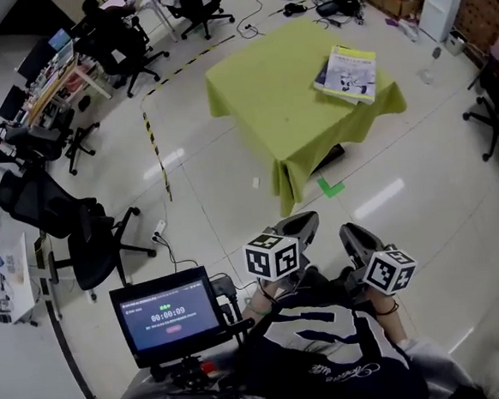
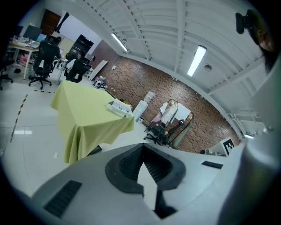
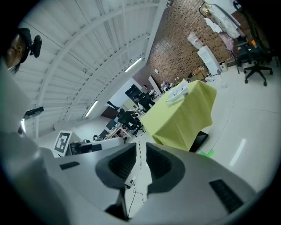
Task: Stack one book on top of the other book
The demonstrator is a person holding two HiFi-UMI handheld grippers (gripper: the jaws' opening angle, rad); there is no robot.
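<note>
- The books (image 1: 347, 73) sit at the far right corner of the green table (image 1: 268, 107), well apart from you. They look overlapped, but they are too small to be sure.
- Your left gripper (image 1: 305, 222) is clenched with its pads meeting at the tips and nothing in it.
- Your right gripper (image 1: 352, 231) is slightly ajar. Only floor shows through the narrow gap, so it is empty.
- The step in hand, as I judge it, is the approach. Neither claw is anywhere near the table.
- To do it well, walk round to the books' corner so you don't have to reach across the cloth.
- Release both claws before you arrive, then come in low at a book's free edge.
- Check up close whether the pile needs separating before you grab.
- Only the head view shows both grippers at once, the screen (image 1: 171, 312) by your body and the office chairs (image 1: 98, 241).
- The left gripper view shows the books (image 2: 118, 107) side-on as a low pile. The head view gives only their tops.
- Only the right gripper view shows a cable (image 3: 133, 190) on the floor, seen through the jaw gap.
</note>
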